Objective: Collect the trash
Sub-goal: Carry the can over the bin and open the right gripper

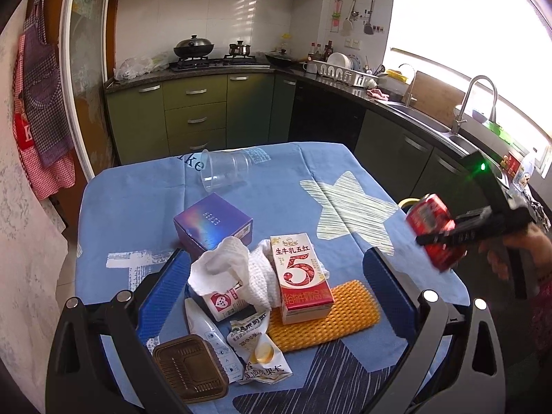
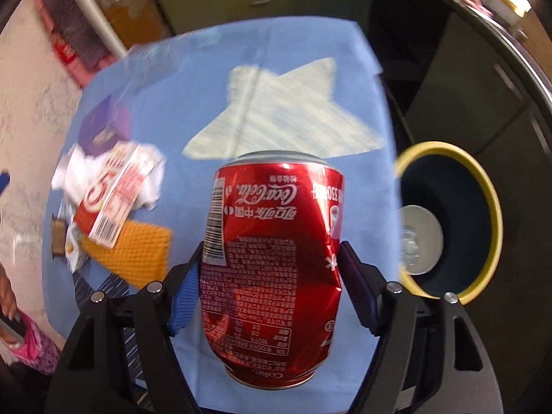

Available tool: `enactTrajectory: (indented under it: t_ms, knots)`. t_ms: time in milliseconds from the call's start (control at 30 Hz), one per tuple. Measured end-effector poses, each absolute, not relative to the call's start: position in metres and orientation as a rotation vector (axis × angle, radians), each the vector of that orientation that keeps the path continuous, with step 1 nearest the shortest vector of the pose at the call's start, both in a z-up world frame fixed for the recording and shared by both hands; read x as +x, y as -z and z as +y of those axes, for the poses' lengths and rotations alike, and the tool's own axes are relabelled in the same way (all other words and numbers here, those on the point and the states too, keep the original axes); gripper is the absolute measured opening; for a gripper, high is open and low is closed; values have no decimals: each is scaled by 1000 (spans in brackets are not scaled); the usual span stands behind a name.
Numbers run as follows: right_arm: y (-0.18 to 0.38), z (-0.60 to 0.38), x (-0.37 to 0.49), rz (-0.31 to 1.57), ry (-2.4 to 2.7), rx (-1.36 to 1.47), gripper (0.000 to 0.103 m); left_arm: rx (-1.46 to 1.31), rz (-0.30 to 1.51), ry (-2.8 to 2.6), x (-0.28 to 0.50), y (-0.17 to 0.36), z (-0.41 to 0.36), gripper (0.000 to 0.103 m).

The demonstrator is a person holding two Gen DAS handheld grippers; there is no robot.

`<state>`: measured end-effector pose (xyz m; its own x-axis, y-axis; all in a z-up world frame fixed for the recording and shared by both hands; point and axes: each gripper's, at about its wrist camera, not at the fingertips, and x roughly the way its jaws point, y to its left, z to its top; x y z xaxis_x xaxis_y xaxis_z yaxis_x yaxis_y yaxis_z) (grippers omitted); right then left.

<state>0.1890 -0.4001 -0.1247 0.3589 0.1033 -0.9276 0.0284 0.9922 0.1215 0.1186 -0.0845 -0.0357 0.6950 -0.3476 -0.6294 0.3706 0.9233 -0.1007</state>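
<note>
Right wrist view, lower centre: right hand-held gripper [image 2: 270, 296] clamped on a dented red cola can [image 2: 272, 262], blue pads pressed on both flanks, can carried above the blue-clothed bench [image 2: 293, 51]. Just right of the can, at the frame's right edge, a yellow-rimmed bin [image 2: 493, 214] with something pale at its bottom.

Left wrist view, bottom: left hand-held gripper [image 1: 276, 283] wide open, empty, jaws either side of a litter pile on the bench. Nearest, a brown plastic tray [image 1: 189, 367] and a snack wrapper [image 1: 258, 352]; behind, an orange foam net [image 1: 331, 321] under a red milk carton [image 1: 302, 276], beside crumpled white tissue [image 1: 224, 265]. Further back, a purple box [image 1: 212, 224]; beyond, upper centre, a clear plastic cup [image 1: 224, 169] on its side.
</note>
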Motion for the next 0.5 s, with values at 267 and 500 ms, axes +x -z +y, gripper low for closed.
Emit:
enactTrajectory:
  t_ms: [267,500]
  knots:
    - [173,-540,219,1275,246,311,70,49,705,422,121,36,-97,98]
    - [216,-596,239,1335,386,371,71,71,728,418,127,39,-107,98]
